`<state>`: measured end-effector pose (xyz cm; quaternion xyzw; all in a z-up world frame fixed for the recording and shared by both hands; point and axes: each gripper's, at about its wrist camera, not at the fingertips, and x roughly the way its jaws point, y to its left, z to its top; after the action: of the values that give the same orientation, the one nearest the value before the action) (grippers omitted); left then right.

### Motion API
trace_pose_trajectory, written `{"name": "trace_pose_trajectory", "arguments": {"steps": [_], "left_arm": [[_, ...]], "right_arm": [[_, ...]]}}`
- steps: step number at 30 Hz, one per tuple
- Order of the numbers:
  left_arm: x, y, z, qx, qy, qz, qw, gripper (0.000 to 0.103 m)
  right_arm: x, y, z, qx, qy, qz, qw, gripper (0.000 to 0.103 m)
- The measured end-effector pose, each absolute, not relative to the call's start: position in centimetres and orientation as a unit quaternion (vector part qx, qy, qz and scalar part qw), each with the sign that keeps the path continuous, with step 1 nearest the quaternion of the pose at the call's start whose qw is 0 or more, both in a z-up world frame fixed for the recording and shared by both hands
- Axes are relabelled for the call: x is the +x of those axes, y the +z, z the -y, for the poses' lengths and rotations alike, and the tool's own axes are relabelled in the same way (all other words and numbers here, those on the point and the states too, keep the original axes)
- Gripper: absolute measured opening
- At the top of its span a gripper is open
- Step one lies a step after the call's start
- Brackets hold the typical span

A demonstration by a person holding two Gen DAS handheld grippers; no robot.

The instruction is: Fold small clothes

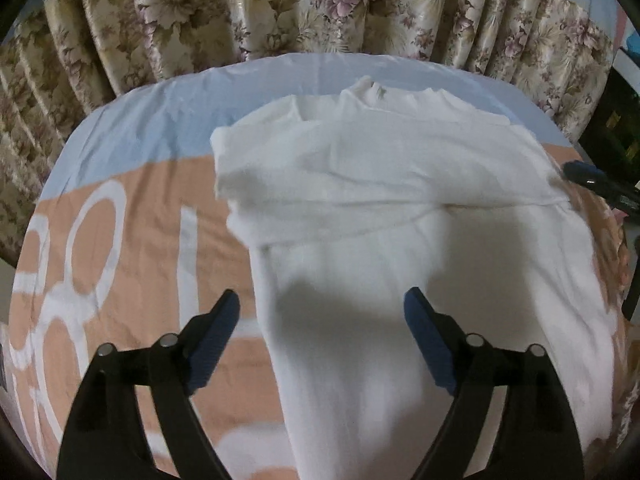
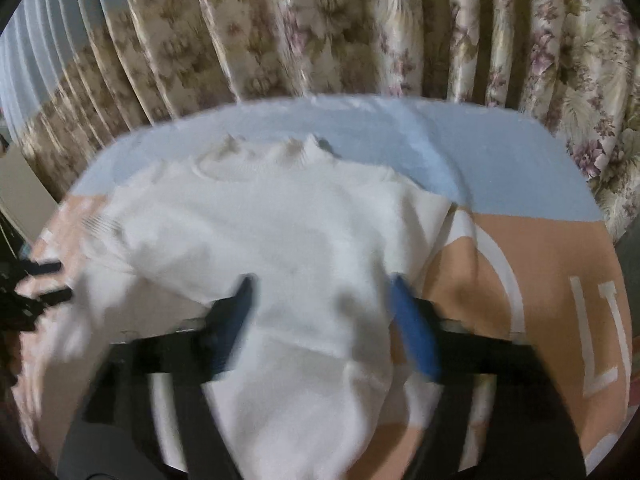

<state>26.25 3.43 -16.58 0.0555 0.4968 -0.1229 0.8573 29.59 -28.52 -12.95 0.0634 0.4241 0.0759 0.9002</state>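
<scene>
Here, both claws stand wide apart over one shirt, gripping nothing.

One white knit short-sleeved shirt point(image 1: 400, 208) lies flat on the bed's peach-and-pale-blue sheet with white lettering point(image 1: 132, 216), collar towards the flowered, pleated curtain point(image 1: 280, 4), likely spread so the folds can be laid squarely. Both sleeves seem turned in across the chest. The left claw point(image 1: 322, 304), blue-padded, hovers above the shirt's lower body; the right claw point(image 2: 322, 290) does likewise, cloth showing between its jaws but unpinched. Two claws, one garment.
</scene>
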Motion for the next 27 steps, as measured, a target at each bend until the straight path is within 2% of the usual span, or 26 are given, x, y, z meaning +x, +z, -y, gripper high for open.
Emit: {"name": "trace_pose_trajectory", "arguments": {"steps": [3, 13, 19, 20, 21, 22, 24, 26, 27], "left_arm": [[24.0, -16.3, -3.7, 0.056, -0.124, -0.492, 0.86, 0.089], [17.3, -17.4, -4.9, 0.033, -0.112, -0.504, 0.856, 0.089], [14.8, -16.7, -5.5, 0.025, -0.104, -0.492, 0.864, 0.089], [14.4, -16.6, -5.6, 0.023, -0.104, -0.492, 0.864, 0.089], [14.0, -16.5, -5.7, 0.023, -0.104, -0.492, 0.864, 0.089], [13.7, -16.5, -5.7, 0.024, -0.105, -0.493, 0.863, 0.089], [13.0, -16.3, -5.6, 0.029, -0.107, -0.492, 0.863, 0.089], [12.6, -16.3, -5.4, 0.036, -0.109, -0.493, 0.863, 0.089], [12.4, -16.4, -5.4, 0.039, -0.108, -0.493, 0.863, 0.089]], "right_arm": [[26.5, -11.0, 28.0, 0.057, 0.073, -0.4, 0.912, 0.1], [16.6, -13.0, 27.5, 0.049, 0.045, -0.462, 0.884, 0.1], [13.0, -12.4, 27.1, 0.05, 0.036, -0.446, 0.893, 0.1], [12.7, -12.6, 27.2, 0.068, 0.045, -0.458, 0.885, 0.092], [12.6, -12.9, 27.2, 0.076, 0.049, -0.468, 0.879, 0.079], [12.4, -13.2, 27.3, 0.079, 0.045, -0.48, 0.873, 0.072], [12.1, -14.4, 27.7, 0.106, 0.052, -0.511, 0.851, 0.049], [11.7, -16.1, 28.3, 0.152, 0.058, -0.542, 0.825, 0.042], [11.4, -16.4, 28.4, 0.158, 0.056, -0.548, 0.82, 0.034]]}}
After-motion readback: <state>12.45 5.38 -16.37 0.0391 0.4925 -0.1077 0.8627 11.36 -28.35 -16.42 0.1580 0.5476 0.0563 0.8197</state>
